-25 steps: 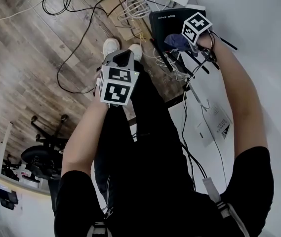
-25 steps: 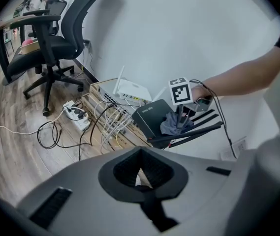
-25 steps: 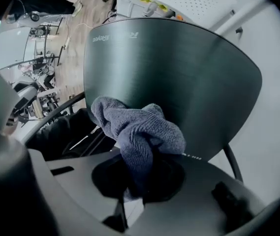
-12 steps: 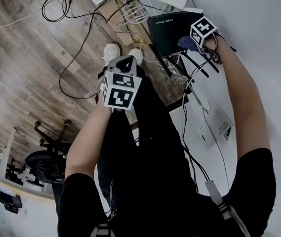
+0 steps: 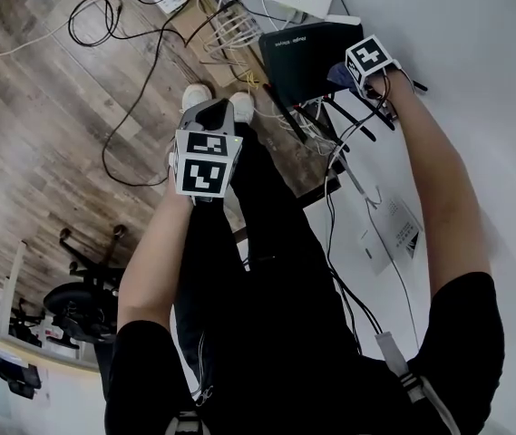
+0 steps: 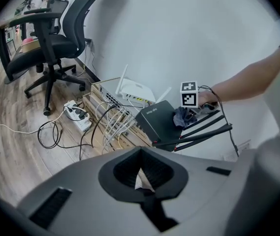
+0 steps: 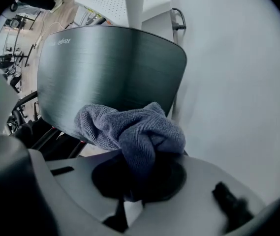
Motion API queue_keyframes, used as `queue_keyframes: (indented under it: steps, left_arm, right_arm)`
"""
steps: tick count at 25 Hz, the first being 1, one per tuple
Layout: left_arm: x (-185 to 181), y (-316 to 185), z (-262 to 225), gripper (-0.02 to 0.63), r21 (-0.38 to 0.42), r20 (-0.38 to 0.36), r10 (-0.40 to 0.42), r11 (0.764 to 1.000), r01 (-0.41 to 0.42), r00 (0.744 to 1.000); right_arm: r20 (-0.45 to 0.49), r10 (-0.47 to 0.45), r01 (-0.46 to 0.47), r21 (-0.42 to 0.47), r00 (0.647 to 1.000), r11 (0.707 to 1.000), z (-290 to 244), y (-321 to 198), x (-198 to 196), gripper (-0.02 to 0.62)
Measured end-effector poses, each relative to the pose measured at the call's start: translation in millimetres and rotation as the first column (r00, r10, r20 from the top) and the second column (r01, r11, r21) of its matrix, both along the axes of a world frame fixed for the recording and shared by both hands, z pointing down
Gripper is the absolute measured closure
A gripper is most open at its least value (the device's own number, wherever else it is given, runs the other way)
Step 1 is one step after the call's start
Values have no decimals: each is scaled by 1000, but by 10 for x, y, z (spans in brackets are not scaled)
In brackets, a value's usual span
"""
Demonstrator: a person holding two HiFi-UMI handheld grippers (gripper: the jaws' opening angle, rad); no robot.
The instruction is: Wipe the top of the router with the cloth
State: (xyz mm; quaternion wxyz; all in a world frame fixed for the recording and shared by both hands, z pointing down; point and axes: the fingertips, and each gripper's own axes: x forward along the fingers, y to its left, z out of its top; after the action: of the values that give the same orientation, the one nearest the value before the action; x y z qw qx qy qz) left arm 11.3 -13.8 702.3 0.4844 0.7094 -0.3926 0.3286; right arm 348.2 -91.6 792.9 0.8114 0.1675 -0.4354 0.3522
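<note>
Pressing down on the near edge of the black router, whose flat top has a brushed sheen, the bunched blue-grey cloth sits clamped in the right gripper. The left gripper hangs aside, jaws together, empty.

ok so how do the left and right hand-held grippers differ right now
The right hand-held gripper is shut on the blue-grey cloth; the left hand-held gripper is shut on nothing. The right one holds the cloth against the black router top; the left one hangs apart from it, above the wood floor. Both carry a marker cube.
</note>
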Motion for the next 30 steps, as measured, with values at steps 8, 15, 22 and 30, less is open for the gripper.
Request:
queue_keyframes:
  steps: [8,15,22,30]
  left_arm:
    - [-83,-46,48,595,-4,6,-30,1000,30,1000]
    - [-71,-15,116,595,-21,12,-15,1000,16,1000]
    - [-172,-136,182,595,-20,28,-48,999,49,998]
    - [-125,-226,163,595,-18,39,-58,998,59,998]
  right_arm:
    - [95,125,-144,231,988,962,18,-535,-243,551]
    - [82,89,-113,360,993,926,13,-894,-294,551]
    - [76,-27,-7,417,997,909,-1,-1039,-320,551]
    - [120,-53,-7,448,991,894,-1,-1143,-475,551]
